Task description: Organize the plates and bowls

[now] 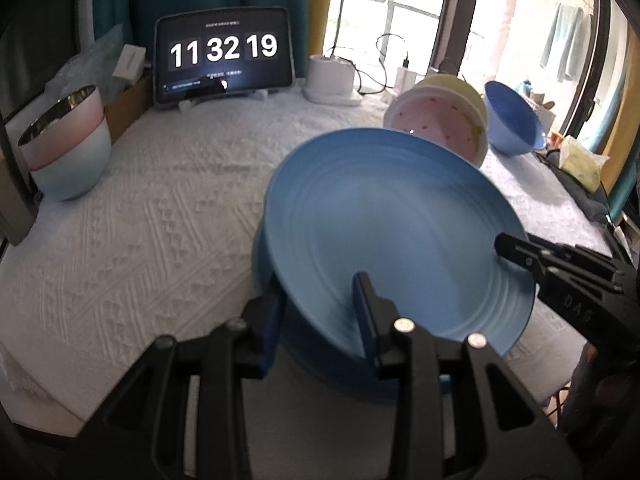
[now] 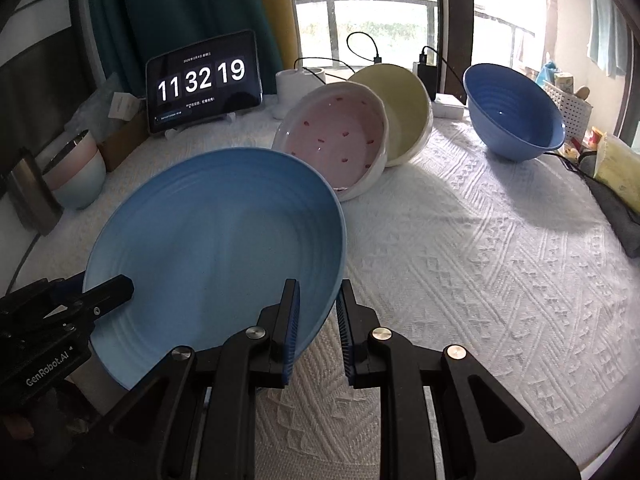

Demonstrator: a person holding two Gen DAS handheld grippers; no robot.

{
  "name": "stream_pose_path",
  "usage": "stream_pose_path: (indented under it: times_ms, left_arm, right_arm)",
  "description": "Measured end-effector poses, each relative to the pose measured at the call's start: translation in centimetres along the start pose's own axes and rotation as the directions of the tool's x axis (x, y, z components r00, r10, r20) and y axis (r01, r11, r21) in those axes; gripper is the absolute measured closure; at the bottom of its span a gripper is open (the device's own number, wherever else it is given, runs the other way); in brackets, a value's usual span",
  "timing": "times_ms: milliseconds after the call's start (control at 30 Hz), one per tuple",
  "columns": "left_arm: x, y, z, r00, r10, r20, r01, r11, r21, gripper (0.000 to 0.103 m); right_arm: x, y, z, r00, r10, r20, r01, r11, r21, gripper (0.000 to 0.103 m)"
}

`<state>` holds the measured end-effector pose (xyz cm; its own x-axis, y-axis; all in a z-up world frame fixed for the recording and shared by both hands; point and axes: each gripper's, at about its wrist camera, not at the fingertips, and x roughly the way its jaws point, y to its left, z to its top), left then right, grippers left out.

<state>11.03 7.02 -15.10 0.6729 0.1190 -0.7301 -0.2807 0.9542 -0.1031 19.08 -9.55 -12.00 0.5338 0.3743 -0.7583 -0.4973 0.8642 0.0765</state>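
White textured table [image 2: 460, 240]: left claw [image 1: 320, 320] and right claw [image 2: 318, 320] each clench the ribbed blue plate's [image 2: 216, 248] rim; uneven lowering could tip it.

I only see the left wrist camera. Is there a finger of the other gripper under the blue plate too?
Observer: Yes. The right wrist view shows the right gripper with one blue pad inside the blue plate and one outside, rim clamped between.
Operator: What's that yellow thing behind the pink bowl?
Observer: A yellow bowl lying tipped over; the pink bowl leans nested inside it, both openings facing us.
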Motion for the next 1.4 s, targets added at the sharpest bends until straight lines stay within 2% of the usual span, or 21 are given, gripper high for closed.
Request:
stream_pose_path:
  times_ms: [533, 733, 1200, 1333, 1400]
  left_arm:
    - [-0.10, -0.09, 0.01, 1.000, 0.020, 0.003, -0.020, 1.000, 0.021, 0.068]
    - [-0.42, 0.19, -0.04, 0.998, 0.060, 0.001, -0.060, 0.998, 0.021, 0.067]
    - [0.32, 0.19, -0.59, 0.994, 0.105, -0.037, -0.104, 0.994, 0.033, 0.066]
    - [-0.15, 0.55, -0.36, 0.993, 0.119, -0.014, -0.119, 0.993, 0.013, 0.066]
    - [-0.60, 0.75, -0.11, 0.992, 0.126, 0.009, -0.126, 0.992, 0.001, 0.061]
  right_arm:
    - [0.83, 0.58, 0.21, 0.999, -0.009, -0.032, 0.008, 0.999, -0.039, 0.081]
    - [1.01, 0.80, 0.23, 0.999, -0.006, -0.045, 0.004, 0.999, -0.045, 0.078]
    - [0.71, 0.90, 0.27, 0.999, 0.002, -0.043, -0.003, 0.999, -0.038, 0.077]
    - [0.43, 0.73, 0.28, 0.999, 0.005, -0.037, -0.007, 0.999, -0.034, 0.077]
    - [0.27, 0.53, 0.36, 0.999, 0.007, -0.033, -0.008, 1.000, -0.029, 0.077]
